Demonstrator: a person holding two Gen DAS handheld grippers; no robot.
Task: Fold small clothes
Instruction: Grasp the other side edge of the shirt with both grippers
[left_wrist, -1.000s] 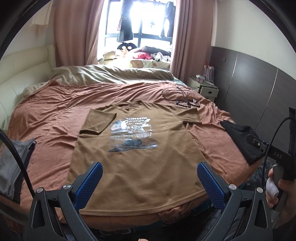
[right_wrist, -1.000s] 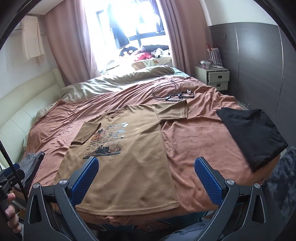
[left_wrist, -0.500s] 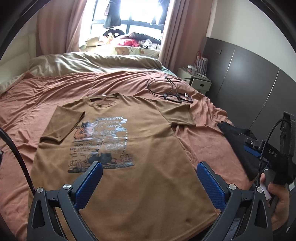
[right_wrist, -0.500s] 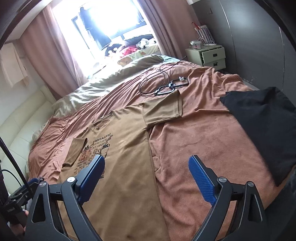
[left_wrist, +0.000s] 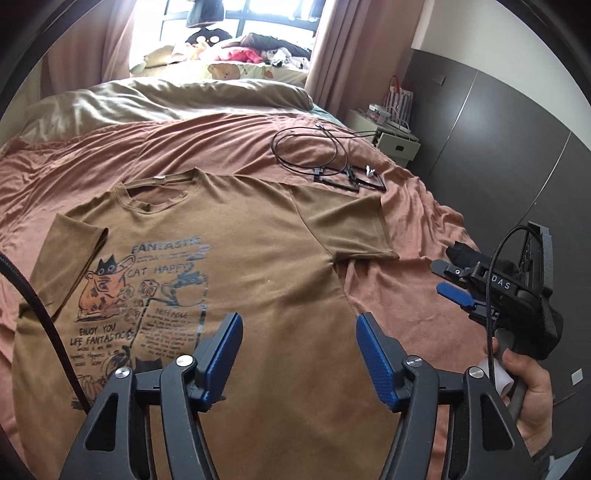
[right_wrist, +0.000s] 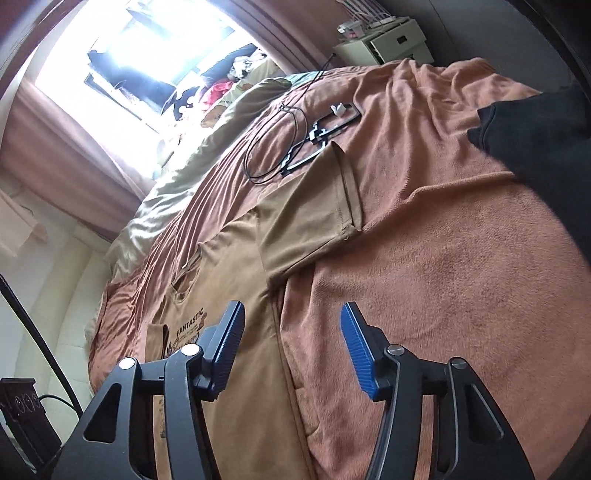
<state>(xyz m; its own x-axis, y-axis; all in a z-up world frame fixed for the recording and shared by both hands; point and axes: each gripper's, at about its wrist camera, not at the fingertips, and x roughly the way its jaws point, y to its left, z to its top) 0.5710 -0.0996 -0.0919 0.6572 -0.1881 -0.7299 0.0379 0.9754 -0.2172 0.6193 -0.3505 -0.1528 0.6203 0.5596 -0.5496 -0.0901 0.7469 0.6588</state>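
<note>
A brown T-shirt (left_wrist: 258, 273) with a cat print lies flat, face up, on the rust-coloured bed cover; its left sleeve is folded in, its right sleeve (left_wrist: 347, 225) is spread out. My left gripper (left_wrist: 299, 332) is open and empty, low over the shirt's middle. My right gripper (right_wrist: 291, 325) is open and empty, over the shirt's right side edge below the right sleeve (right_wrist: 314, 218). In the left wrist view the right gripper (left_wrist: 454, 284) shows to the right, held by a hand.
A black garment (right_wrist: 543, 155) lies at the bed's right edge. Black cables and frames (left_wrist: 332, 166) lie beyond the right sleeve. A beige duvet (left_wrist: 166, 99) covers the head of the bed. A bedside cabinet (left_wrist: 395, 140) stands by the dark wall.
Both grippers have moved forward and lower over the shirt. Both sets of jaws have narrowed but stay open. The right gripper has tilted and come closer to the right sleeve.
</note>
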